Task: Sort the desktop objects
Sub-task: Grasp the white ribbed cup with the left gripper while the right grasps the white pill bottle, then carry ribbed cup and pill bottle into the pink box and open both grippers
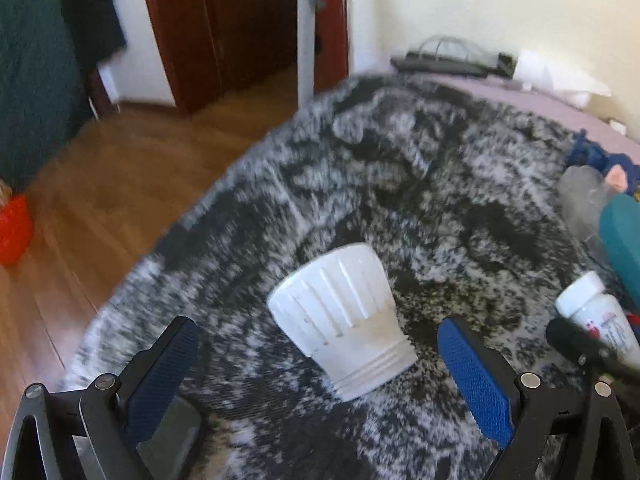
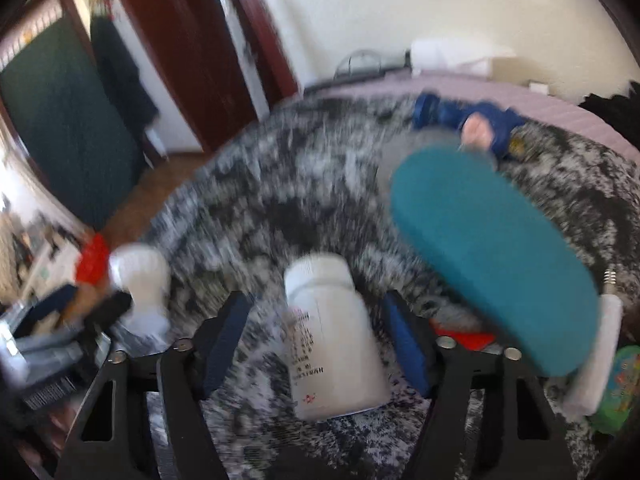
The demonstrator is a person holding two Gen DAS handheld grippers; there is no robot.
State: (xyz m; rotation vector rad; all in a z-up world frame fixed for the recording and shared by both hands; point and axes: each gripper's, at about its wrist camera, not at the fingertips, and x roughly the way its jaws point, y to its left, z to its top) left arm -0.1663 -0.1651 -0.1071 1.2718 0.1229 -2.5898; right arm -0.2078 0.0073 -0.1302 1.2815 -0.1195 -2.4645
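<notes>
A white ribbed bulb housing [image 1: 340, 320] lies on its side on a black-and-white fuzzy blanket [image 1: 400, 184]. My left gripper [image 1: 316, 328] is open, its blue pads [image 1: 472, 376] wide on either side of the housing and clear of it. A white pill bottle [image 2: 332, 340] with printed text lies on the blanket between the fingers of my right gripper [image 2: 316, 300]. Gaps show on both sides of the bottle, so that gripper is open. The bottle [image 1: 600, 316] also shows at the right edge of the left wrist view. The housing [image 2: 140, 280] appears blurred at the left of the right wrist view.
A teal oval case [image 2: 492, 256] lies just right of the bottle. Beyond it are a blue-clad doll [image 2: 480, 124] and a clear plastic item [image 1: 580, 196]. A white tube [image 2: 600, 340] and a green packet [image 2: 624, 384] sit far right. The blanket's left edge drops to a wooden floor [image 1: 100, 200].
</notes>
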